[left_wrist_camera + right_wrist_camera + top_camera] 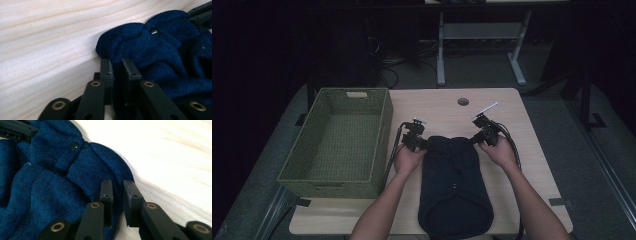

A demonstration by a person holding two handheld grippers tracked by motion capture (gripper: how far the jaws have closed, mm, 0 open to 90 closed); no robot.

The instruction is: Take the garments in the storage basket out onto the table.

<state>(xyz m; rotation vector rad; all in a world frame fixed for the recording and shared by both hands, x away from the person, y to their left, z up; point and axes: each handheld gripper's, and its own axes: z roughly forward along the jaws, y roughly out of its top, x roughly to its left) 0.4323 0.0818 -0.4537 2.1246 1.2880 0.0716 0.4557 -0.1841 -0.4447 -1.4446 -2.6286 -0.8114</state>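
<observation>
Left gripper view: your left gripper (pixel 117 65) and right gripper (pixel 118 185) each pinch only the garment's (pixel 454 185) edge; lift unevenly and thin knit slips out.

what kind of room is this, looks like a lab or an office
Probably a lab or workshop set up for recording, not a home: a light wooden table with a cable hole, another white-legged desk behind with loose cables on grey carpet, and a dark blue knitted garment beside a green woven basket.

I work at a pale wood table (pixel 532 150) on grey carpet (pixel 562 115). Beyond it the room is dark; a white-legged desk (pixel 441 55) stands there, with cables (pixel 387 70) beside it.
</observation>
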